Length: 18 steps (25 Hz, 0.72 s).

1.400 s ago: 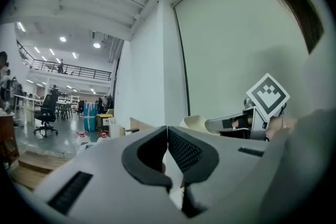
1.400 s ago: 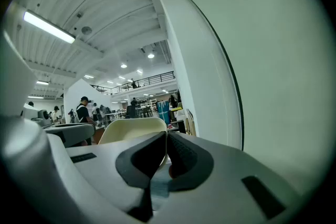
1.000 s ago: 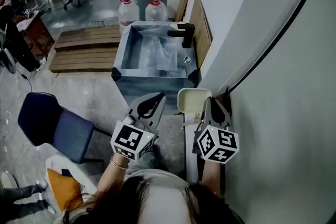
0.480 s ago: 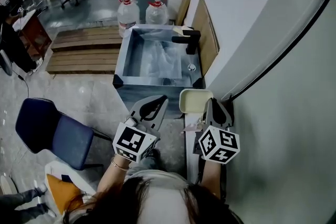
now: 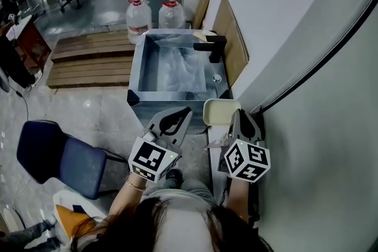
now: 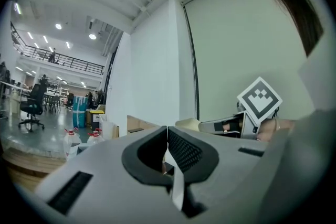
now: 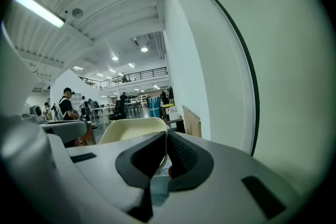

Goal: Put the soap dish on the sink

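Soap dish (image 5: 219, 110), near rim hidden inside clamped right gripper (image 5: 236, 116)

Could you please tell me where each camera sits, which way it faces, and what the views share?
Head view: on the person's head, facing steeply down at the sink, left gripper, right gripper, hair and forearm.
Left gripper view: on the left gripper, along its closed fingers toward the hall.
Right gripper view: on the right gripper, along fingers clamping the soap dish.
Shared: the soap dish shows in all three.
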Available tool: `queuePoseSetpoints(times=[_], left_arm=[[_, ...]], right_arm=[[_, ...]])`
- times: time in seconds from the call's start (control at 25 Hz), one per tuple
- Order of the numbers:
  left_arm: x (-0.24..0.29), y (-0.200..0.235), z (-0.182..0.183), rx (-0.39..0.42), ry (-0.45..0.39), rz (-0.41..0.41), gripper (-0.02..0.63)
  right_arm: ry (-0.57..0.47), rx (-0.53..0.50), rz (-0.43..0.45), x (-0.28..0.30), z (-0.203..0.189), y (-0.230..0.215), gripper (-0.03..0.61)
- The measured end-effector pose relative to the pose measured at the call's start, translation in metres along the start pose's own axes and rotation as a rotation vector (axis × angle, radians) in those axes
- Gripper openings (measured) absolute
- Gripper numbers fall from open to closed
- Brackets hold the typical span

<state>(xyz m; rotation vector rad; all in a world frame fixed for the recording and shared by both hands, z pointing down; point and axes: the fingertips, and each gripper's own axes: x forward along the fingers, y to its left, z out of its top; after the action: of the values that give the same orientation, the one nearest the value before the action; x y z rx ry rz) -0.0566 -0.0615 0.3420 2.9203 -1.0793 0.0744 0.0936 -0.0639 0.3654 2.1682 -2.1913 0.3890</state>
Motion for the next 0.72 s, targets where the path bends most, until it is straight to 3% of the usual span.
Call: queuePoseSetpoints(times=[0.72], left_arm=[[0.041, 0.037, -0.010, -0.018, -0.006, -0.006, 0.009]], right_arm=[[0.064, -0.037, -0.013, 0.060, -0.013, -0.010, 0.032]])
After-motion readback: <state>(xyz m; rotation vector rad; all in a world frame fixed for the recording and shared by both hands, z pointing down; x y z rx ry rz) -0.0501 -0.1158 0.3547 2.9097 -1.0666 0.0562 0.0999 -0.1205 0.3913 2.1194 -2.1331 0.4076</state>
